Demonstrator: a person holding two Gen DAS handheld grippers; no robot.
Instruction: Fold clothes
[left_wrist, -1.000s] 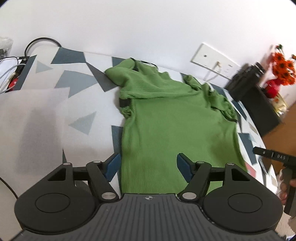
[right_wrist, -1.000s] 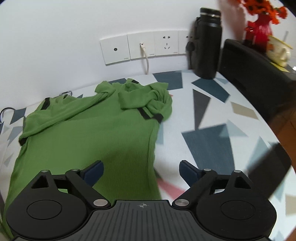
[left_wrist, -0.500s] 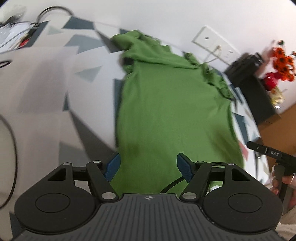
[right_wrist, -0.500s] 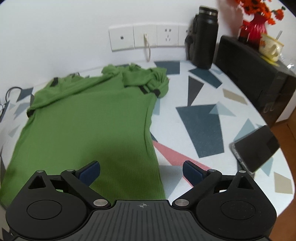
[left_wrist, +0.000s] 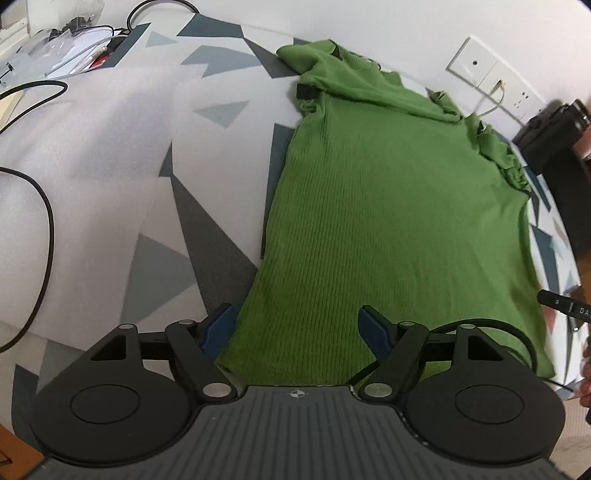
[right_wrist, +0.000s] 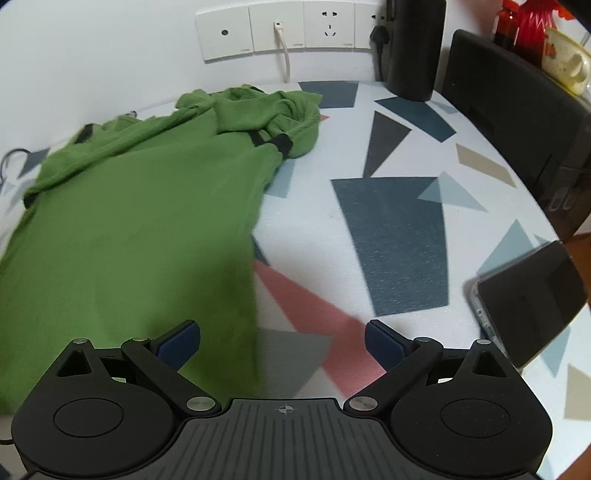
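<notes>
Right wrist: green sweater (right_wrist: 129, 229) left edge cropped

Each black tool (left_wrist: 297, 330) has blue pads (right_wrist: 179, 341), silver screws, ribbed grey housing.

Soft even indoor light, faint shadows, strong fisheye bending at edges, right wrist view slightly motion-blurred

1. A home room: a table (right_wrist: 406, 229) with a triangle-patterned cover stands against a white wall.
2. Wall sockets (right_wrist: 295, 29) sit just above the table.
3. A red flower vase (right_wrist: 532, 29) and mug (right_wrist: 565, 62) stand beside the table.
</notes>
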